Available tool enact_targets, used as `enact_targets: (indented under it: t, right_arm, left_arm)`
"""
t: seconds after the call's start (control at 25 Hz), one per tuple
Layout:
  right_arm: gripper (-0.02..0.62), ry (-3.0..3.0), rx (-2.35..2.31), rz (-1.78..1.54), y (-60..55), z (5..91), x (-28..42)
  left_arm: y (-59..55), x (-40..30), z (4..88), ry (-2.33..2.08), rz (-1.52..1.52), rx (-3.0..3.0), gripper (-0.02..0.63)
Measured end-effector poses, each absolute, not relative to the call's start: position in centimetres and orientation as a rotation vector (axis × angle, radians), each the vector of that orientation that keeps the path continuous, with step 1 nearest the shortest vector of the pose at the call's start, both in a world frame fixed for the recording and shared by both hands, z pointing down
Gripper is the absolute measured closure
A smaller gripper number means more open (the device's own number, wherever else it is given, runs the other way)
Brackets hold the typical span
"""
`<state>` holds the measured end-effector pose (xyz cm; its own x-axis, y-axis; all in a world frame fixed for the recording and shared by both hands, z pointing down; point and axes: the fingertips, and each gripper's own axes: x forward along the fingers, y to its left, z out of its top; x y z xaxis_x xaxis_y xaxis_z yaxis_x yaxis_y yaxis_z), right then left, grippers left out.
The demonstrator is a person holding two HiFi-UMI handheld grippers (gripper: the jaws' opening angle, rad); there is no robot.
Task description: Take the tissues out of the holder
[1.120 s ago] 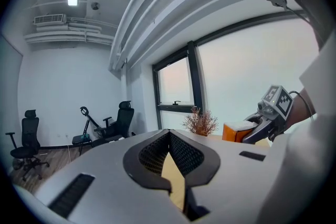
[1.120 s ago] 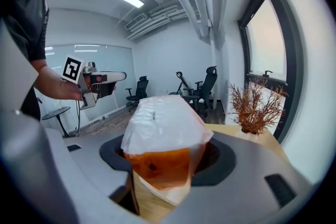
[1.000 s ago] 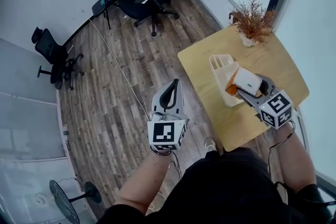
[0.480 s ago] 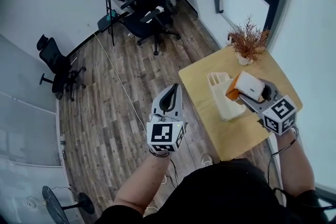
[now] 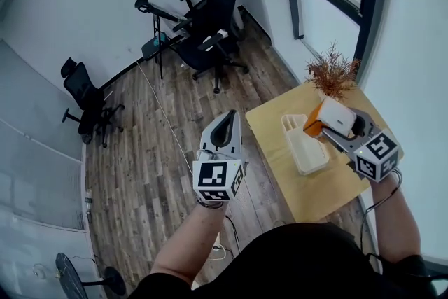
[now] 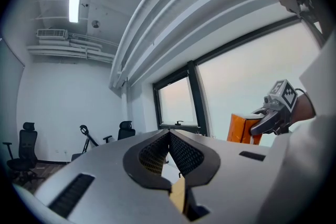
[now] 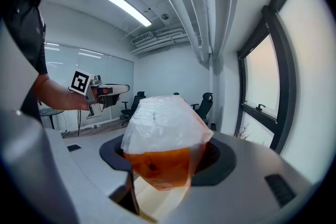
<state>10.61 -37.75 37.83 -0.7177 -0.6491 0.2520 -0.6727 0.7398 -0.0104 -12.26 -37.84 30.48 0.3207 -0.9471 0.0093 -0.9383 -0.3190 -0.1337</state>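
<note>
**Tissue Pack Withdrawal: Clearing the Holder**

The tissue pack (image 7: 165, 139) is clamped between the jaws of the right gripper (image 5: 334, 124), with its white end projecting past the tips. It is held in the air over the far end of the holder (image 5: 308, 150), toward the plant corner of the tabletop (image 5: 329, 189). The clamp should be kept firm and the pack carried clear of the holder walls. The left gripper (image 6: 169, 136) is closed on nothing, beyond the tabletop's left edge.
</note>
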Motion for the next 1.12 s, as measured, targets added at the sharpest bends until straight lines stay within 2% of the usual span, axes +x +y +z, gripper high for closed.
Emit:
enact_targets:
  t: [1.12]
  right_arm:
    - [0.319,-2.739,1.041,0.12,-37.7,35.7,10.4]
  left_arm:
    - [-37.9,-10.2,28.1,1.68,-0.089,-2.484,0.601]
